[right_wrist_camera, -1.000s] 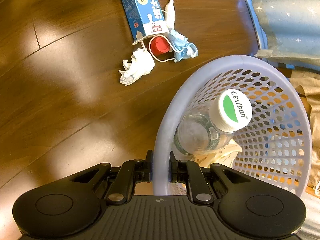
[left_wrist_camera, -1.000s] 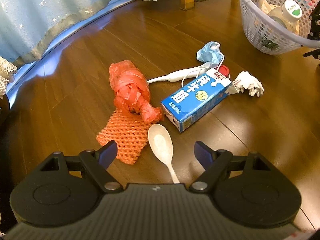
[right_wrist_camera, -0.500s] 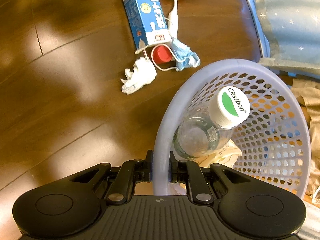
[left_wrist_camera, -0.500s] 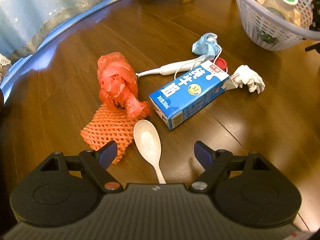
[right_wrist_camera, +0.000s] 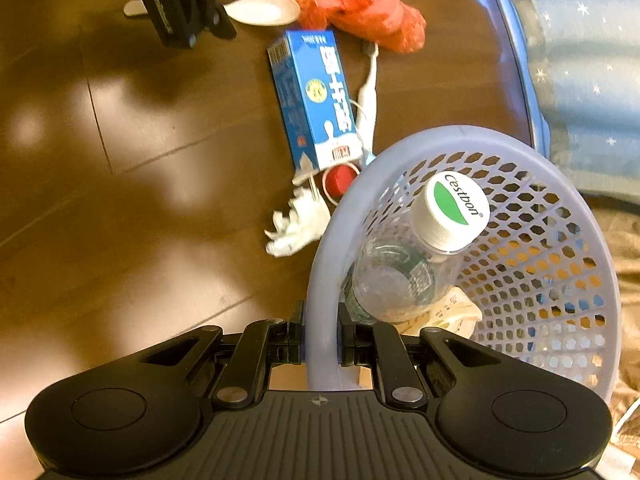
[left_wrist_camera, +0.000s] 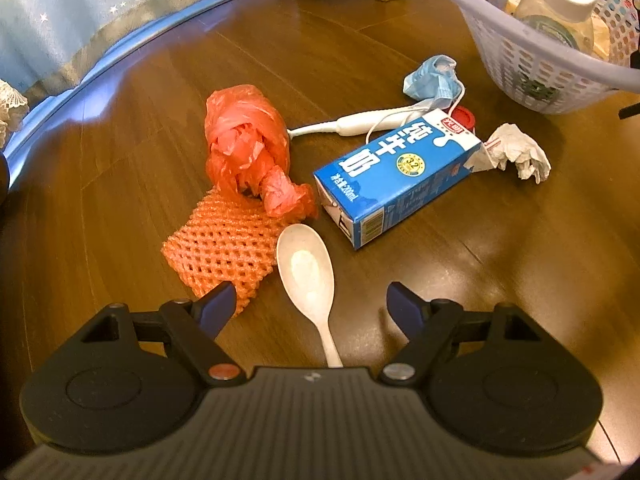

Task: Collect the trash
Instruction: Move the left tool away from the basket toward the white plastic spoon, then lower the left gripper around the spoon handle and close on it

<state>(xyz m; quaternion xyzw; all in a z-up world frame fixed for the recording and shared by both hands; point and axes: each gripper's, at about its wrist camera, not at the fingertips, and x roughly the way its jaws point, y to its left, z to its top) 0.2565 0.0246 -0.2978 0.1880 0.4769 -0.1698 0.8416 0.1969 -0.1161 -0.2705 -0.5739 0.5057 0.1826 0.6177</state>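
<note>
The brown wooden floor [left_wrist_camera: 520, 280] holds the trash. The pale purple plastic basket [right_wrist_camera: 520, 264], with a clear plastic bottle [right_wrist_camera: 404, 272] inside, is clamped at its rim by the right hand-held gripper [right_wrist_camera: 320, 338]. Near the basket lies a blue milk carton [left_wrist_camera: 400, 176]. Just beside the carton lie a red crumpled plastic bag [left_wrist_camera: 248, 148] and a white plastic spoon [left_wrist_camera: 308, 276]. The spoon sits between the closing, wide jaws of the left hand-held gripper [left_wrist_camera: 308, 306], not touching them.
</note>
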